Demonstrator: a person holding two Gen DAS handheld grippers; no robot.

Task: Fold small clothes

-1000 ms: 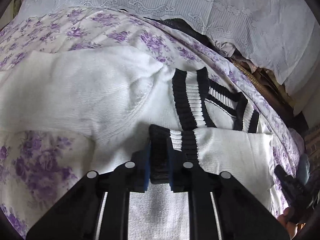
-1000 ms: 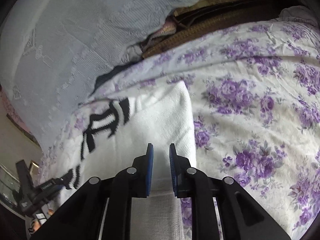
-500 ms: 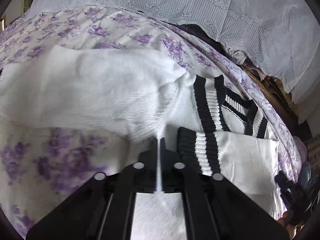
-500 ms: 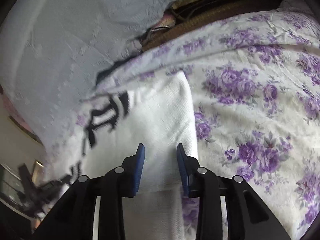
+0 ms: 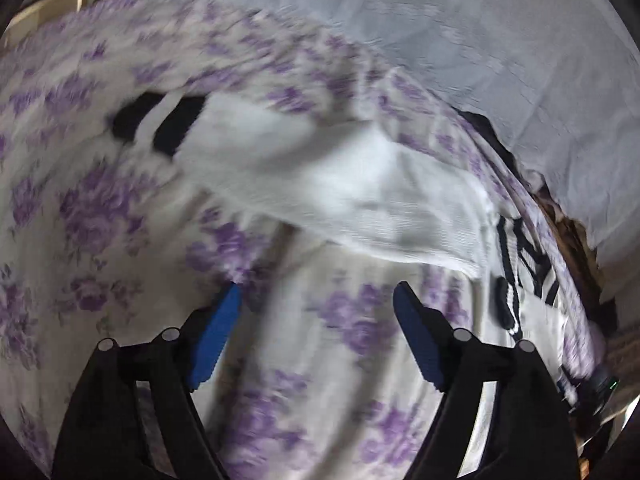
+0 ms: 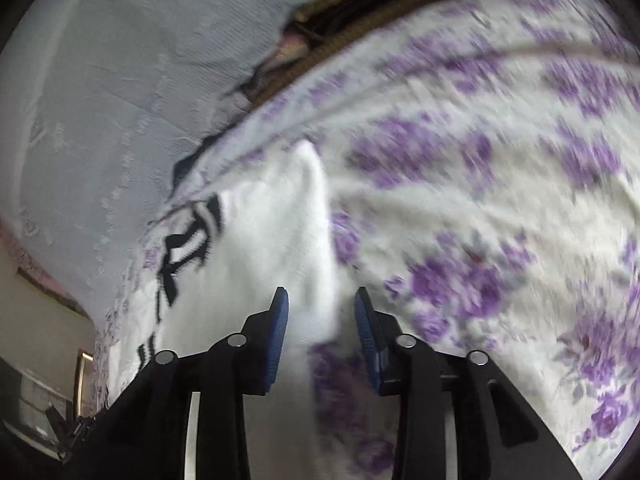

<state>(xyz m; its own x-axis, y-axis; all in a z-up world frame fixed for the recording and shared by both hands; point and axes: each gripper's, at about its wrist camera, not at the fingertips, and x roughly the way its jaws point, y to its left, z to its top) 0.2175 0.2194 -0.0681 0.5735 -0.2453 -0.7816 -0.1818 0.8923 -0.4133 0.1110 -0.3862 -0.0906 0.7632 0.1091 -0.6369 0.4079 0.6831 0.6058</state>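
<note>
Knitwear lay across the middle of our left wrist view: a white ribbed-knit sweater with black-striped cuffs and collar (image 5: 340,184) spread on the cream bedsheet printed with purple flowers (image 5: 100,208), one striped cuff (image 5: 160,124) at upper left. Our left gripper (image 5: 316,300) was opening, its blue pads (image 5: 214,336) wide apart over bare sheet with nothing between them. In our right wrist view the same sweater (image 6: 256,248) filled the centre left, and our right gripper (image 6: 320,308) stood partly spread, its pads either side of the sweater's edge without pressing it. Pale grey textured fabric (image 6: 120,80) covered the upper left.
</note>
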